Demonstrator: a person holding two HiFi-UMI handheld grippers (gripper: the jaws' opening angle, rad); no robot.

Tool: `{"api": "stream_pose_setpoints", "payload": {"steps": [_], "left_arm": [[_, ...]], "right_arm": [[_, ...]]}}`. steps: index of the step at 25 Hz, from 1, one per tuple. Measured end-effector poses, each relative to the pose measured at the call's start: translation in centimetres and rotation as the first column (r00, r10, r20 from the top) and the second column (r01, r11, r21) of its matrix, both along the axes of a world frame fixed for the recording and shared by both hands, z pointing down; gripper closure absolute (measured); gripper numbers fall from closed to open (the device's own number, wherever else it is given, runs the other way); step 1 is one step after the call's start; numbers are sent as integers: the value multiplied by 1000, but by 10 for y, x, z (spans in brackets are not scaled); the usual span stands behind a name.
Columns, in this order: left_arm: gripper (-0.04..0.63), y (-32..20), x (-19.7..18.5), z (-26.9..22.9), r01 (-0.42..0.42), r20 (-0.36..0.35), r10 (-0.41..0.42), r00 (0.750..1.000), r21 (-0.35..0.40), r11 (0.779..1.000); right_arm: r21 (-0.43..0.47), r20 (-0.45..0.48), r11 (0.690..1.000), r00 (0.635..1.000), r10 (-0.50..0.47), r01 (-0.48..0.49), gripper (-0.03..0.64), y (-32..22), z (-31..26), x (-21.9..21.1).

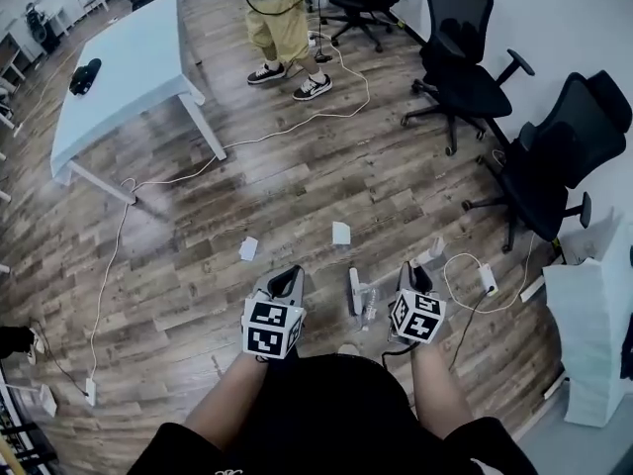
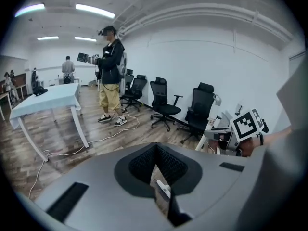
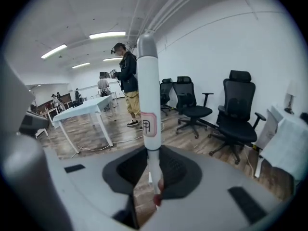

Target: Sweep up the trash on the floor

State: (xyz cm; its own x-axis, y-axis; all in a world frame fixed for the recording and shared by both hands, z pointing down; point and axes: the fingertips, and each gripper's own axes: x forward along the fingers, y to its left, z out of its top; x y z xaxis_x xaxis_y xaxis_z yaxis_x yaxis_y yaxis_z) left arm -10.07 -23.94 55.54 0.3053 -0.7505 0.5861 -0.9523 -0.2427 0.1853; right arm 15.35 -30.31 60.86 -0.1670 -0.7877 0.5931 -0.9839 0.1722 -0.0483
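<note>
right gripper (image 3: 154,177) has its jaws closed on a thin white rod that widens above them into a thick white handle (image 3: 148,105). The handle has a grey rounded tip and a small red-edged label, and it stands upright along the jaws. a small red part shows at the rod's low end, just under the pads. in the head view this gripper (image 1: 415,310) sits low and right of centre, in front of the person's right forearm.

left gripper (image 2: 159,177) has its jaws only narrowly apart with nothing between them. bare wood floor and a bit of a white thing show through the gap. in the head view it (image 1: 275,310) is level with the right one, and a white bar-shaped thing (image 1: 354,290) lies on the floor between the two.

the trash lies on the floor beyond both grippers and touches neither. one scrap of white paper (image 1: 248,248) is just ahead of the left gripper. a second scrap (image 1: 341,233) is ahead of the gap between the two grippers.

further out, a white cable (image 1: 287,127) runs across the wood floor (image 1: 326,181) past a pale blue table (image 1: 129,67). another person (image 1: 277,18) stands beside the table. two black office chairs (image 1: 460,67) (image 1: 564,156) line the wall on the right.
</note>
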Motion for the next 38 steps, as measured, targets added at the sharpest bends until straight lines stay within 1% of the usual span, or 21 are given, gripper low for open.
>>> {"api": "stream_pose_setpoints", "payload": {"steps": [3, 7, 10, 12, 16, 18, 21, 23, 25, 28, 31, 33, 38], "left_arm": [[600, -28, -53, -5, -16, -27, 16, 999, 13, 1000], [600, -40, -131, -9, -18, -41, 19, 999, 31, 999], [600, -38, -199, 4, 44, -62, -43, 997, 2, 999], [600, -33, -236, 10, 77, -71, -79, 994, -19, 997], [600, -24, -299, 20, 124, -49, -125, 991, -36, 992], [600, -21, -331, 21, 183, -45, -185, 982, -36, 982], [600, -10, -371, 22, 285, -53, -287, 956, -40, 958], [600, 0, -389, 24, 327, -48, -329, 943, -53, 944], [600, 11, -403, 24, 352, -40, -355, 934, -63, 934], [600, 29, -418, 25, 383, -42, -387, 921, -89, 920], [600, 38, -427, 29, 395, -38, -401, 915, -112, 912], [600, 36, -429, 26, 392, -30, -397, 917, -104, 914], [600, 29, -425, 29, 349, -15, -352, 936, -106, 931]], "right_arm": [[5, -10, 1000, 1000, -4, 4, 526, -13, -19, -50], [33, -21, 999, 999, -40, 41, 526, -27, -45, -129], [64, -30, 994, 995, -90, 92, 526, -43, -57, -194], [74, -21, 989, 992, -124, 125, 528, -53, -63, -234], [74, 22, 979, 981, -194, 192, 528, -70, -65, -314], [56, 47, 971, 971, -233, 231, 528, -76, -60, -356], [34, 82, 956, 953, -293, 291, 527, -83, -51, -420], [22, 106, 946, 940, -324, 324, 526, -88, -41, -460], [-5, 134, 946, 938, -320, 324, 526, -97, -26, -491], [-75, 165, 960, 953, -254, 269, 526, -104, 3, -519], [-147, 181, 966, 966, -186, 214, 527, -104, 37, -530], [-173, 186, 969, 972, -145, 178, 528, -104, 56, -527], [-167, 157, 983, 986, -46, 73, 528, -114, 69, -491]]}}
